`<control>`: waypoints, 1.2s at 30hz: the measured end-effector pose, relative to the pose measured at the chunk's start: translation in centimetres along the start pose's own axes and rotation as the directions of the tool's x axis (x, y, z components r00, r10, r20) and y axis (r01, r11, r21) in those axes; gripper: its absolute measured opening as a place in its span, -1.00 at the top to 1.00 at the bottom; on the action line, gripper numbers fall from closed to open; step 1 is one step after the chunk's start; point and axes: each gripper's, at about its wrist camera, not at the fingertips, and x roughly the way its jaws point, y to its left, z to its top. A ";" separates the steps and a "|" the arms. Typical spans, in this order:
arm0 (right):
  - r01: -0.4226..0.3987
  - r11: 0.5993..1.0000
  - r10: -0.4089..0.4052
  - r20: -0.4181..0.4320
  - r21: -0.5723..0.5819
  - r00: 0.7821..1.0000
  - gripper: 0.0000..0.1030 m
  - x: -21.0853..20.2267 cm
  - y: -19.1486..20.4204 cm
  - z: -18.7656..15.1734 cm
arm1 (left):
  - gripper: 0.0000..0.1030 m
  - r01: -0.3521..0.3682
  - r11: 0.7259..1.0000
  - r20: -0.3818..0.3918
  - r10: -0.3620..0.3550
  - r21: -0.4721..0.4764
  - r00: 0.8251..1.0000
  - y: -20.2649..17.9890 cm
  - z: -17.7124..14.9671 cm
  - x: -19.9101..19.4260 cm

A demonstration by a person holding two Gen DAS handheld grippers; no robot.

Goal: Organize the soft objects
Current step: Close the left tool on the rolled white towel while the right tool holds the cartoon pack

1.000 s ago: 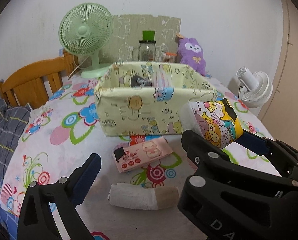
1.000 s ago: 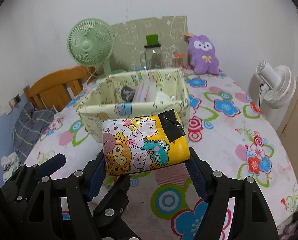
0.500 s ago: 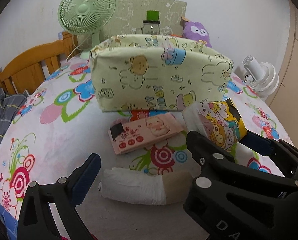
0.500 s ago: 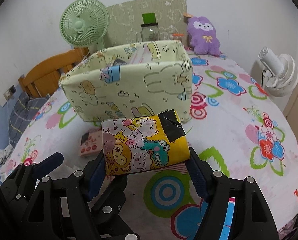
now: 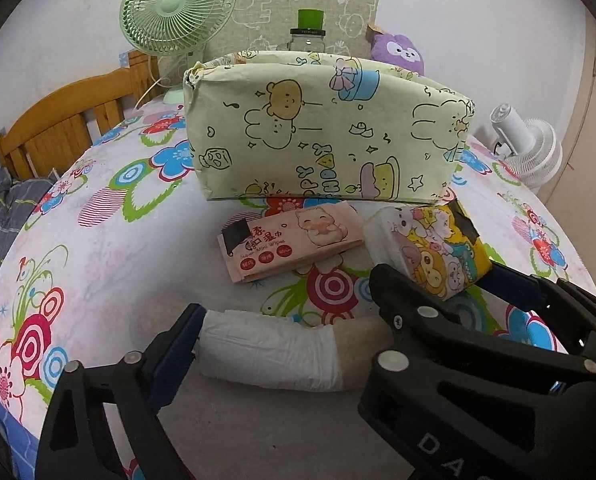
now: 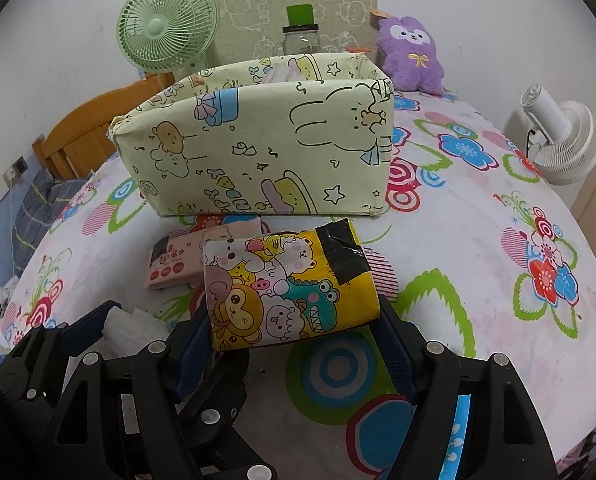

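Yellow cartoon-printed wrapping marks the tissue pack (image 6: 287,290) that is clamped between the blue-padded fingers (image 6: 396,354) of the right gripper (image 6: 293,344); the jaws are closed against its two ends, and a strip of black tape is seen on its upper right corner. The pack is carried just ahead of the jaws, in front of the near wall of the pale yellow fabric box (image 6: 257,152), which is set further forward on the flowered tablecloth (image 6: 478,240). Whether the pack touches the cloth cannot be told.

From the left wrist view, the left gripper (image 5: 281,344) is seen with its jaws spread wide around a white rolled bundle (image 5: 271,356), which lies crosswise between them on the cloth. The left finger pad (image 5: 177,350) is placed at the bundle's left end, touching or nearly so; the right end, of a beige tone, is hidden behind the right finger, so contact there cannot be judged. Nothing is yet gripped.

Beyond the bundle, ahead of the left jaws, a pink wipes packet (image 5: 289,242) is laid flat on the cloth, just short of the box. The yellow pack in the right gripper is seen just to its right.

Behind the box, a green fan (image 6: 165,26), a glass jar (image 6: 300,38) and a purple plush toy (image 6: 412,56) are ranged against the wall. A white fan (image 6: 562,140) is seen off the table's right side.
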 end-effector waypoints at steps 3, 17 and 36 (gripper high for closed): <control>-0.007 1.000 0.008 -0.008 0.007 1.000 -0.49 0.2 0.0 0.0 | -0.70 -0.008 1.000 0.003 0.008 0.005 1.000 0.0 -0.1 -0.1; -0.004 1.000 0.004 0.010 0.008 1.000 -0.49 -0.4 0.1 0.2 | -0.32 0.047 0.999 0.014 -0.047 0.000 0.999 -0.2 0.2 -0.6; 0.006 1.000 -0.007 0.065 0.024 0.998 -0.49 -2.4 -0.3 1.8 | -0.30 0.059 0.998 0.047 -0.060 0.014 0.997 -0.9 2.1 -1.8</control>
